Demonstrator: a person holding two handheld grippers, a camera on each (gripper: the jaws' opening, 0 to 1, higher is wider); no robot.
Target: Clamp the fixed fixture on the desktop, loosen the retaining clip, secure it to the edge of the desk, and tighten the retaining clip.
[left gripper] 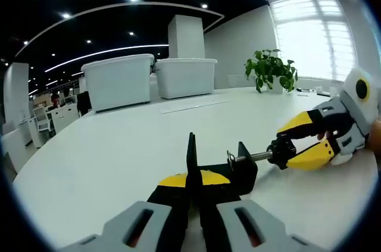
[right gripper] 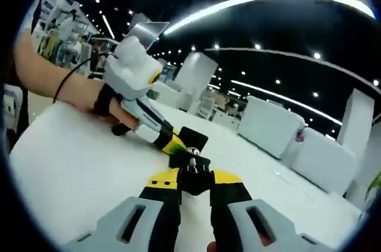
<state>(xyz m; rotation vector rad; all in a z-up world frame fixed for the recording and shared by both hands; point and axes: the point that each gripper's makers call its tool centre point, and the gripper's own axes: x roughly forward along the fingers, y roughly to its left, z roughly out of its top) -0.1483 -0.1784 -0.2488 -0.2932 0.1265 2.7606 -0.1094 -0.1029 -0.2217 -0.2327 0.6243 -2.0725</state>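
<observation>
Black metal C-shaped fixture (left gripper: 217, 174), matte, on smooth white desk (left gripper: 107, 156). Left gripper (left gripper: 193, 195): yellow-tipped jaws clamped on fixture's upright plate. Right gripper (left gripper: 297, 148): jaws closed round knurled knob (left gripper: 280, 151) of threaded steel screw (left gripper: 253, 157). Behind: two white plastic bins (left gripper: 149, 79), leafy potted plant (left gripper: 271, 70).

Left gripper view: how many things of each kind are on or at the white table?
Black clamp fixture: 1
Hand-held gripper: 2, the left on the fixture body, the right on its screw knob
White storage bins: 2
Potted plant: 1
Total: 6
</observation>
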